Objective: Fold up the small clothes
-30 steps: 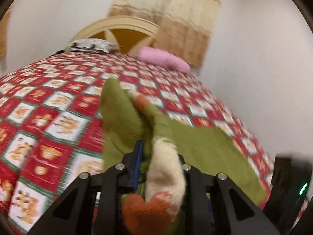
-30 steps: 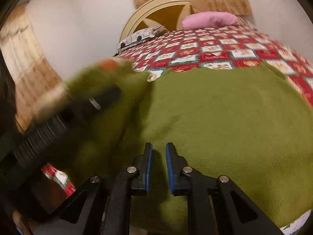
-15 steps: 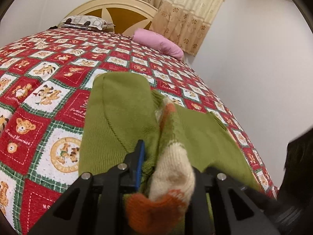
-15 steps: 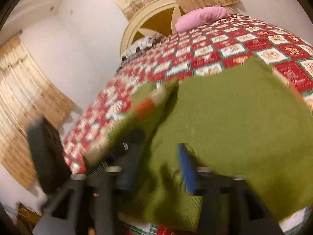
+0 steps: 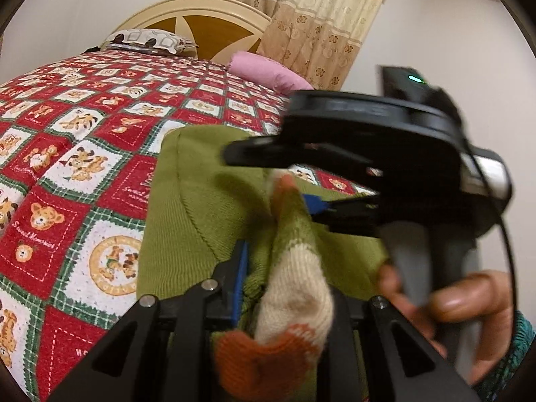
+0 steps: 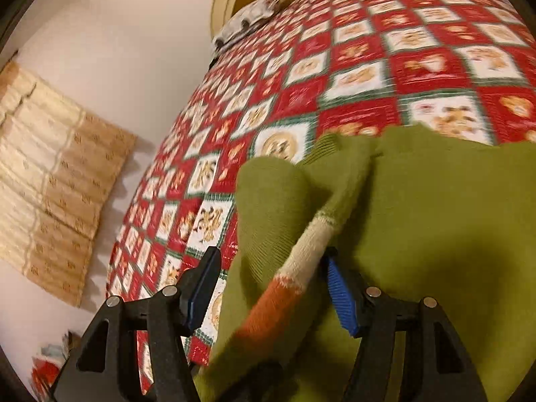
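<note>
A green knitted sweater (image 5: 207, 207) lies on the bed's red checked cover (image 5: 67, 167). Its sleeve ends in a cream and orange cuff (image 5: 294, 288), and my left gripper (image 5: 288, 288) is shut on that cuff, holding it raised. In the left wrist view my right gripper (image 5: 271, 177) reaches in from the right, its fingers on either side of the sleeve further up. The right wrist view shows the right gripper (image 6: 271, 293) open, blue pads wide apart. The cuffed sleeve (image 6: 301, 258) runs between them over the sweater's body (image 6: 435, 217), close to the right pad.
A pink pillow (image 5: 268, 73) and a patterned pillow (image 5: 147, 38) lie by the cream headboard (image 5: 201, 10). Beige curtains (image 5: 318, 26) hang behind. A hand (image 5: 452, 301) holds the right gripper's handle. The bed's left edge (image 6: 160, 201) drops toward a wall and another curtain (image 6: 50, 184).
My right gripper has opened and swung left across the sweater to the raised sleeve, and it now shows in the left wrist view. The left gripper kept hold of the cuff.
</note>
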Motion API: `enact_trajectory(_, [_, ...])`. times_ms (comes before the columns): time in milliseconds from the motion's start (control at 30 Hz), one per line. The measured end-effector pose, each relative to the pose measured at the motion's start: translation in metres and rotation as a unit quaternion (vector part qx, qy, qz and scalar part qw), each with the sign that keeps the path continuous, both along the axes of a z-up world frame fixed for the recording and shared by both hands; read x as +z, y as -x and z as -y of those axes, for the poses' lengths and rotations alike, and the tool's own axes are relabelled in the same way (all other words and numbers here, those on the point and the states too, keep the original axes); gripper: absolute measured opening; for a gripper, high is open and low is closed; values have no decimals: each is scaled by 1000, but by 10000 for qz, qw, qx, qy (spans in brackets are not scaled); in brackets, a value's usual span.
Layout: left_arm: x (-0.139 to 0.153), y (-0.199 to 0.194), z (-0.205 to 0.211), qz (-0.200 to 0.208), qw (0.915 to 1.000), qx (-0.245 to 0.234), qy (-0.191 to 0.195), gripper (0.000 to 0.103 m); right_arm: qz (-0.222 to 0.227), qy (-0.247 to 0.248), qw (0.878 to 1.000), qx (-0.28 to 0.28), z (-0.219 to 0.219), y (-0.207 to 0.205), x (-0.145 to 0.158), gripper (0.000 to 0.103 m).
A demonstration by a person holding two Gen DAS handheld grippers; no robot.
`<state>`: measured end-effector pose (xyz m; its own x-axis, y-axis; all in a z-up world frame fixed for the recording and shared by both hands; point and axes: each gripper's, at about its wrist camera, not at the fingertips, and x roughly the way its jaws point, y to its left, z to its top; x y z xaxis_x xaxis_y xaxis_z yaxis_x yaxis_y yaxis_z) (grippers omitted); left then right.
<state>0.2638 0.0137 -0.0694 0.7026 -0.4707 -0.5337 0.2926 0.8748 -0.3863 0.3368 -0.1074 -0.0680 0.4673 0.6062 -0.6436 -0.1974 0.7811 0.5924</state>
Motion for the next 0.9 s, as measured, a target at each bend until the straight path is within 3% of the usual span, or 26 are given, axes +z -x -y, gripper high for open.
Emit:
enact_trajectory(33, [0,0,0,-1,10000,2,1,23,70,147,9999,53,-7,0,-1,63])
enact_trajectory(67, [0,0,1,-2,10000,1,11,23,214,412,9989,117,-15,-1,1,54])
enact_trajectory(100, [0,0,0,-5,10000,1,31,23,325,650,9972,179,-21,-1,3,41])
enact_trajectory(133, [0,0,0,-8,10000,4,47,23,412,926,9945,270,-27,0,4,15])
enact_trajectory(233, [0,1,0,6,10000,-21,56,23,737,1395,9870,294,-32,9,8,13])
enact_trajectory(367, [10,10,2,237,9997,-90,65,22,1120,1341,9841,311,-24,25,27,13])
enact_trajectory(533, [34,27,30,666,9965,-253,-441,21,1383,1396,9797,406,6,41,52,13])
enact_trajectory(733, [55,37,89,907,9910,-693,-699,21,1471,1594,9755,371,69,53,69,13])
enact_trajectory(900, [51,43,153,956,9846,-1014,-1055,20,1086,1456,9832,155,133,49,49,13])
